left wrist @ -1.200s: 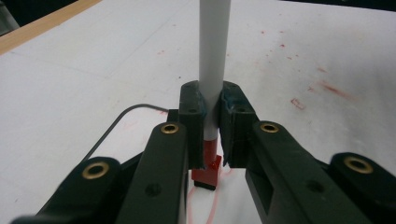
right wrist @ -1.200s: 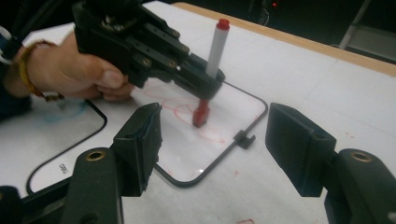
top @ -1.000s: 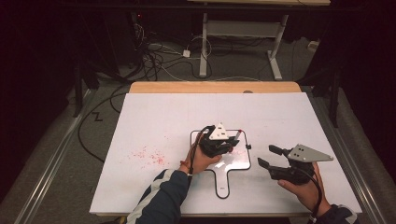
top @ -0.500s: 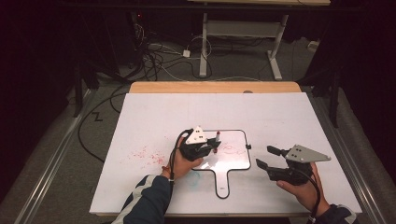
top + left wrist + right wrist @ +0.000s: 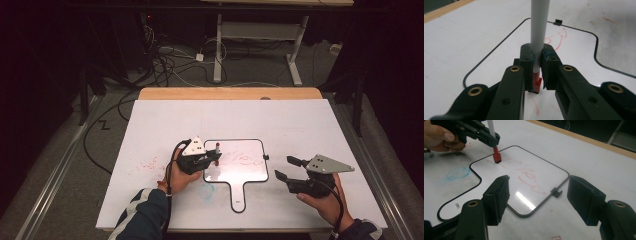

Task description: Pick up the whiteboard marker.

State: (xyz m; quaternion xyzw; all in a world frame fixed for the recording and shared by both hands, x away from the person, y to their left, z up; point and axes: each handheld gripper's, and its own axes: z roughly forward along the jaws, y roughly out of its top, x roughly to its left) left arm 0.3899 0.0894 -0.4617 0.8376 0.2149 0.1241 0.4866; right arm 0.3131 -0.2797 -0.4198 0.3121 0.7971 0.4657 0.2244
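A small handled whiteboard lies on the white table, with faint red scribbles across it. My left gripper is shut on a white marker that stands upright. The marker's red end with a black pad rests on the board near its upper left corner. In the left gripper view both pads clamp the barrel. My right gripper hovers just right of the board, open, with nothing between its fingers; in its own view the jaws frame the board's right corner and a small black clip.
Red smudges mark the table sheet left of the board, and a blue smudge sits beside the handle. A wooden strip bounds the far edge. Cables and a desk frame lie on the floor beyond.
My left gripper has slid left with the marker, from the board's top middle to its upper left corner. The right gripper has kept still.
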